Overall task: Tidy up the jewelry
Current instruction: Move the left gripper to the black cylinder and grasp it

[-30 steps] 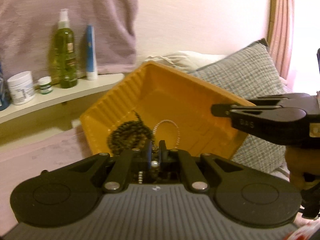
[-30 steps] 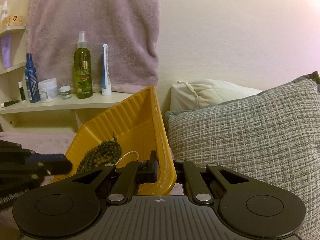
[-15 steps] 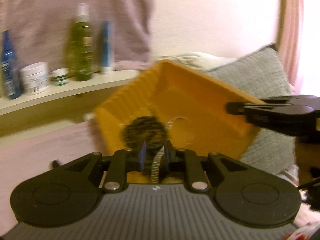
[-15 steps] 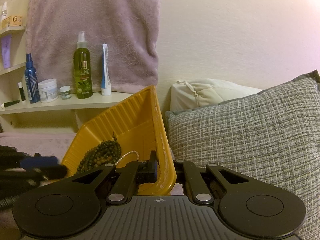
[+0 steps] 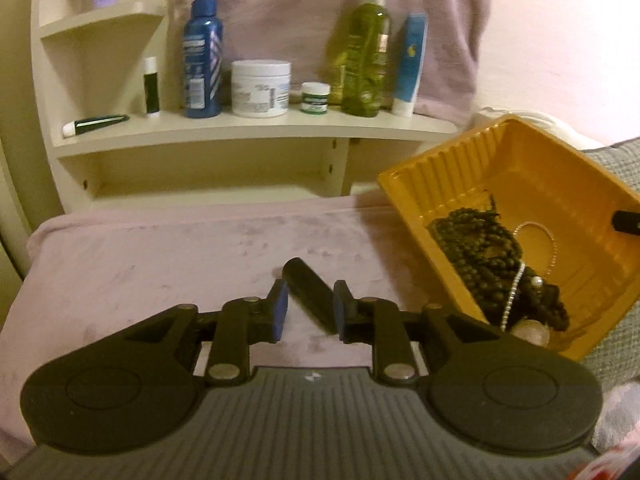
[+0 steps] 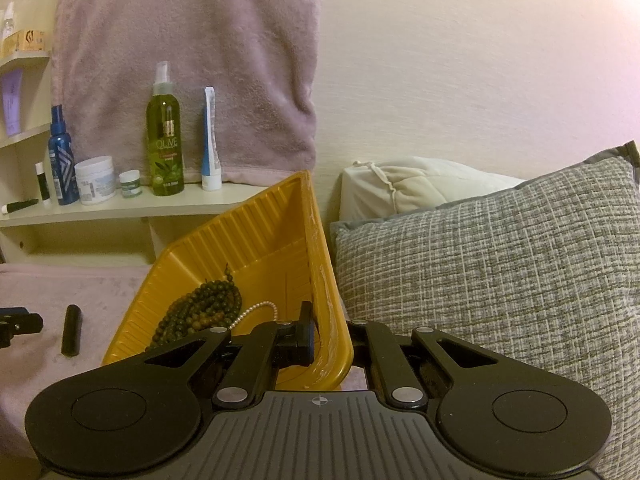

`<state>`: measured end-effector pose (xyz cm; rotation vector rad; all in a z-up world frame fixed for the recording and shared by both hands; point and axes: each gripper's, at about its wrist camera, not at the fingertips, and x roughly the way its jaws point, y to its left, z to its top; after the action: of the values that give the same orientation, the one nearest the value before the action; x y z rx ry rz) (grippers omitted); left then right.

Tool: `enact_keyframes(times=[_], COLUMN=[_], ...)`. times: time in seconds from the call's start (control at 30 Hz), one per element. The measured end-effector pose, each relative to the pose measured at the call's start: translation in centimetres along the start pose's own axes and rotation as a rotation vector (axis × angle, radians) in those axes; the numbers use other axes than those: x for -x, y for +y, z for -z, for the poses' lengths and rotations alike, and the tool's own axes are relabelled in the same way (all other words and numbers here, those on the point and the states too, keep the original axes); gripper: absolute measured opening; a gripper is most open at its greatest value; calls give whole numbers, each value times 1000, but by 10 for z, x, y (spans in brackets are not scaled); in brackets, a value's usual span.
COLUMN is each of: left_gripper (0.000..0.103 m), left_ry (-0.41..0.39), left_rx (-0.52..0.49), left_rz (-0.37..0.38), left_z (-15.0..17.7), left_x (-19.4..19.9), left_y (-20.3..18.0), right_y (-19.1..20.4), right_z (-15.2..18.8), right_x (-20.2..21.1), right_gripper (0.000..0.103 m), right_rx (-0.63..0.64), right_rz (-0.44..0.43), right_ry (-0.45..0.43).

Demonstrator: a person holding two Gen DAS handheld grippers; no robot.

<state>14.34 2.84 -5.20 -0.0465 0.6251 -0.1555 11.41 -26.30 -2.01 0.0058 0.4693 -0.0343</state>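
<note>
My left tongs point(image 5: 307, 307): jaws opening, black tube point(image 5: 310, 295) between, untouched. My right tongs point(image 6: 331, 334): clamped on yellow tray point(image 6: 256, 240) rim. Dark beads point(image 5: 480, 256), pearl strand point(image 5: 516, 288) in tray, 3 o'clock of tube.

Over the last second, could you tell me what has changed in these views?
The left gripper let go of the pearl strand, which now lies in the yellow tray, and swung away to the black cylinder on the pink cover; its jaws are opening around the cylinder without pressing it. The right gripper stayed clamped on the tray's rim, tray still tilted.
</note>
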Motion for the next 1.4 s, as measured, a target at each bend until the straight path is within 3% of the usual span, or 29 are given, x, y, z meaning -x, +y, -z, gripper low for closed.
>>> enact_keyframes(times=[0.17,0.67,0.93,1.4], left_gripper=[42,40,24,17], left_ry=[14,98,101,83], left_rx=[35,-13,-35,-26], left_rz=[2,-38,-39,-43], left_z=[1,9,8,8], left_x=[-15,-55,-53,-41], left_y=[-6,-22,-17,-3], right_y=[0,-3,-5,-4], right_z=[0,1,1,1], right_x=[0,-2,-3,-2], right_gripper=[6,6,6,6], right_rx=[3,4,1,3], right_rz=[0,-2,-1,-3], right_ry=[1,6,7,6])
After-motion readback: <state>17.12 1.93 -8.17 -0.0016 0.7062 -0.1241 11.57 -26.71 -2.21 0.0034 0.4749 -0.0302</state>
